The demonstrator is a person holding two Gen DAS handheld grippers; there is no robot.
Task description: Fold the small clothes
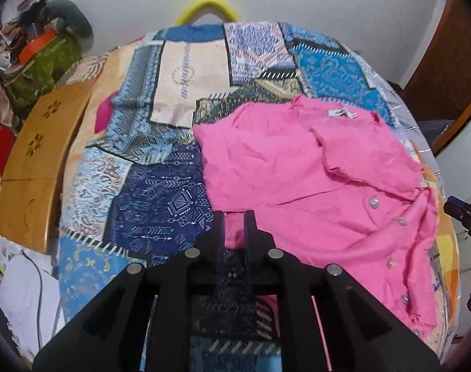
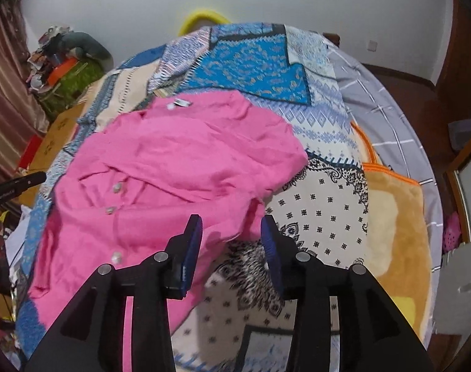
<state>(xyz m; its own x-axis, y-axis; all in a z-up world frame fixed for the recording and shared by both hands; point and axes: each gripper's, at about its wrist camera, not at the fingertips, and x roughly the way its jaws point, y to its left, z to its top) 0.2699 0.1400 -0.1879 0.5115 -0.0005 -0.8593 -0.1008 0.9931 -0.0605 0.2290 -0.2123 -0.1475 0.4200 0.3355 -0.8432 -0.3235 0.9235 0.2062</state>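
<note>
A small pink buttoned cardigan [image 1: 313, 170] lies rumpled on a patchwork bedspread [image 1: 148, 161], one sleeve folded over its front, label at the collar. My left gripper [image 1: 235, 226] is shut on the cardigan's near left edge, pink cloth pinched between the narrow jaws. In the right wrist view the cardigan [image 2: 173, 161] fills the left centre. My right gripper [image 2: 232, 232] is open, with its blue-padded jaws wide apart just above the cardigan's near right edge, holding nothing. The right gripper's tip also shows at the right edge of the left wrist view [image 1: 462, 217].
A wooden board [image 1: 40, 161] stands along the bed's left side, with a cluttered pile [image 1: 40, 52] behind it. A yellow ring [image 1: 207, 9] sits at the far bed edge. An orange plush blanket [image 2: 396, 223] and a grey checked sheet [image 2: 384, 117] lie to the right.
</note>
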